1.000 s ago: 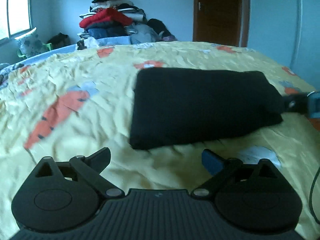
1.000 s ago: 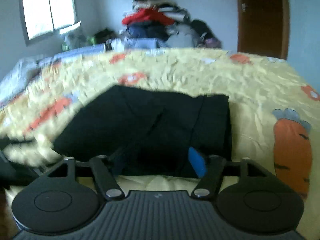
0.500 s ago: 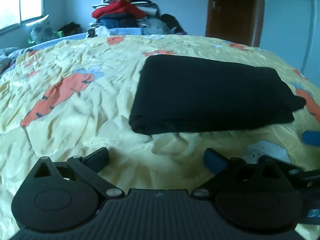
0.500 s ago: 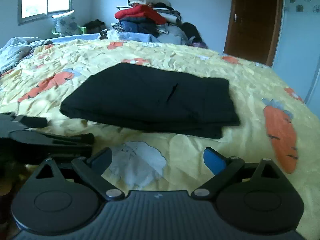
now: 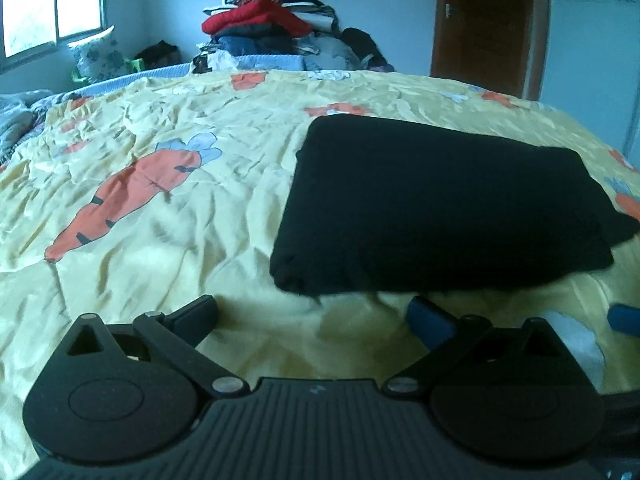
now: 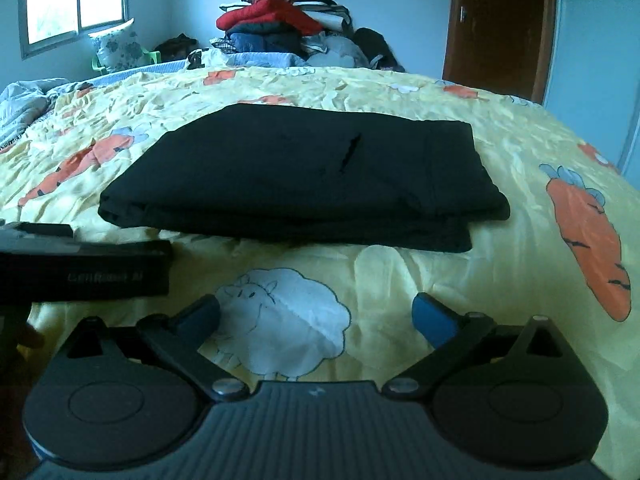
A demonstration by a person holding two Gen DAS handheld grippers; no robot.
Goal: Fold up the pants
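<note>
Black pants (image 6: pixel 296 184) lay folded into a flat rectangle on the yellow carrot-print bedspread (image 5: pixel 140 240), nothing touching them; a second earlier the right gripper (image 6: pixel 316 314) had been right up against their near edge, its view blurred, and it had since drawn back and sunk. Its jaws were opening wide, with only a sheep print on the bedspread between them. The left gripper (image 5: pixel 312 312) had barely shifted and hovered with its jaws spread apart and empty, just short of the pants' near left corner. Both grippers pointed down toward the bed.
</note>
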